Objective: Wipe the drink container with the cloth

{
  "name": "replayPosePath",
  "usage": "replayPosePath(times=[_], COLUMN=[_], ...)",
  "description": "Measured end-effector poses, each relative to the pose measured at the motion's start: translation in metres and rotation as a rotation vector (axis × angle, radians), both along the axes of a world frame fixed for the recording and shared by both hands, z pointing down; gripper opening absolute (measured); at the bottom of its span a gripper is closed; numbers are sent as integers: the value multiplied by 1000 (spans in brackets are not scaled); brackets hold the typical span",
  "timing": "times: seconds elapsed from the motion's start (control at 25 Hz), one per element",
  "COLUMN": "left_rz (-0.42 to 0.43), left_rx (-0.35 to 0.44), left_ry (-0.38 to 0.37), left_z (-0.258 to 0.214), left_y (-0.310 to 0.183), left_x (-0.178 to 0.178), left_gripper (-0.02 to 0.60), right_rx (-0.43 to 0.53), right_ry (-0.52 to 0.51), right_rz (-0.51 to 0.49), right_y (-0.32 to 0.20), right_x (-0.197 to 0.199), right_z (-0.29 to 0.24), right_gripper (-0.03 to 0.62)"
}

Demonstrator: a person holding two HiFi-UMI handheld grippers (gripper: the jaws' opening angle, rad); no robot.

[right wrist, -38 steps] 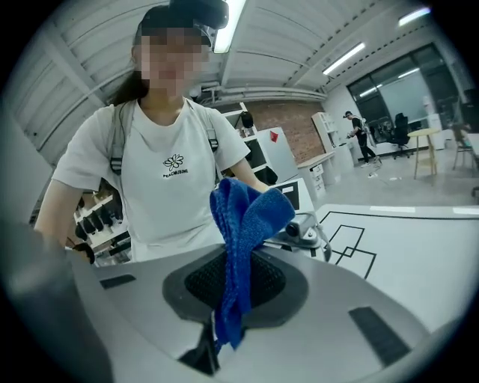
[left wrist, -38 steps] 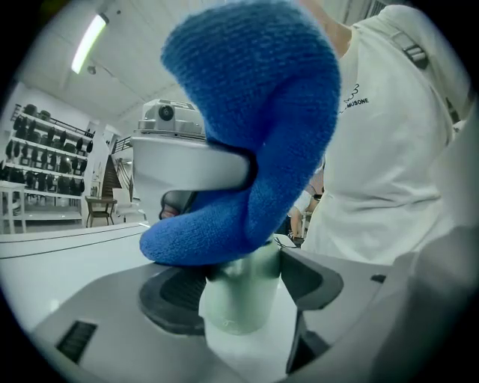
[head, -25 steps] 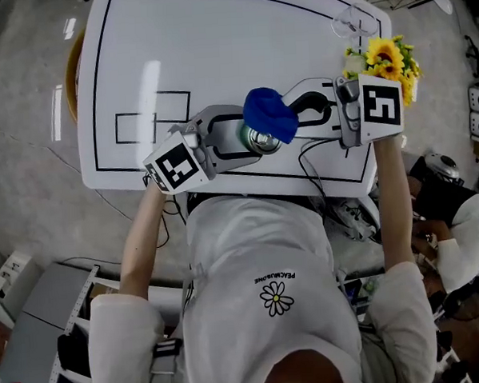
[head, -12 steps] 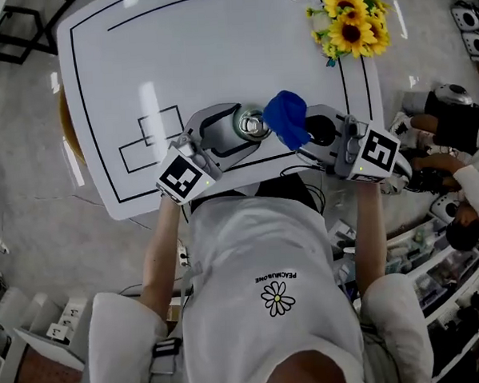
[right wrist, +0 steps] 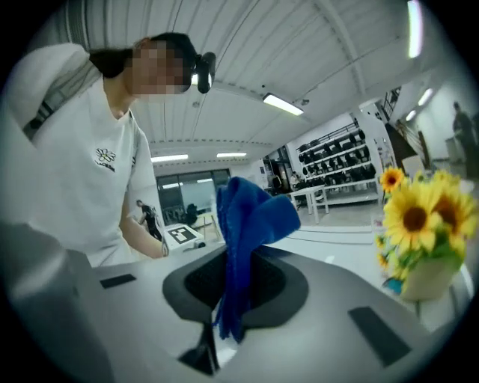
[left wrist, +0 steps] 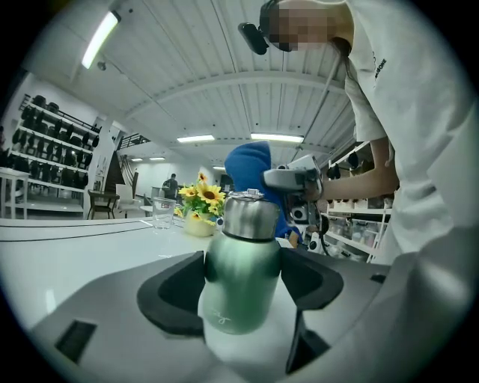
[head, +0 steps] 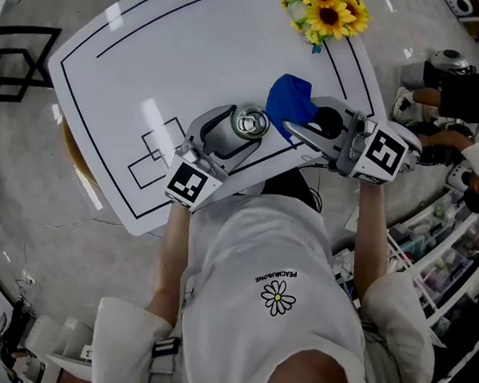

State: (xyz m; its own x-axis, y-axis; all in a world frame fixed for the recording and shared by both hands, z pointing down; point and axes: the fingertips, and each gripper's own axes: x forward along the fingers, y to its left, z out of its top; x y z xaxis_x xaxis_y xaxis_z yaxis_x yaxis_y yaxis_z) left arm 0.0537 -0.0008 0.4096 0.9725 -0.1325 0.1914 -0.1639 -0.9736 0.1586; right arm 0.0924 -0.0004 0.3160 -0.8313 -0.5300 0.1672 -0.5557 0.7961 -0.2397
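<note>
1. Drink container point(left wrist: 241, 277): green body, steel cap, upright. It is over the near edge of the counter point(head: 177, 62); whether it rests on the surface cannot be told.
2. Left gripper point(head: 248, 125): jaws clenched on the container's body, one dark pad on each side below the cap.
3. Cloth point(right wrist: 247, 224): blue, bunched, standing up in a loose fold. It is just to the right of the container's cap in the head view; contact between the two cannot be told.
4. Right gripper point(right wrist: 233, 292): jaws clamped on the lower part of the cloth, with the rest rising above them.
5. Counter: white top marked with black outline rectangles.
6. Sunflowers point(head: 326, 6): yellow bunch at the far right corner of the counter, well apart from the container.
7. Drinking glass point(left wrist: 162, 212): clear, beside the sunflowers in the left gripper view.
8. Person: white shirt point(head: 269, 305) with a daisy print, one forearm running to each gripper.
</note>
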Motion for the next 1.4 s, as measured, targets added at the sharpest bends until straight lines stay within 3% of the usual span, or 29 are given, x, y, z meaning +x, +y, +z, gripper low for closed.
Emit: replayPosePath(times=[0.16, 0.4, 0.8, 1.4], left_rz=[-2, -5, 1, 1], left_rx=[-3, 3, 8, 10], left_ry=[0, 7, 14, 13], left_z=[0, -1, -1, 0], left_y=[0, 2, 0, 0], left_x=[-1, -1, -2, 0], left_gripper=[313, 313, 311, 311], right_rx=[92, 57, 25, -26], right_ry=[225, 398, 454, 426], right_rz=[-70, -218, -189, -153], right_y=[-15, -15, 17, 51], right_x=[-19, -56, -72, -75], right_z=[-26, -4, 9, 28], right_gripper=[41, 41, 40, 41])
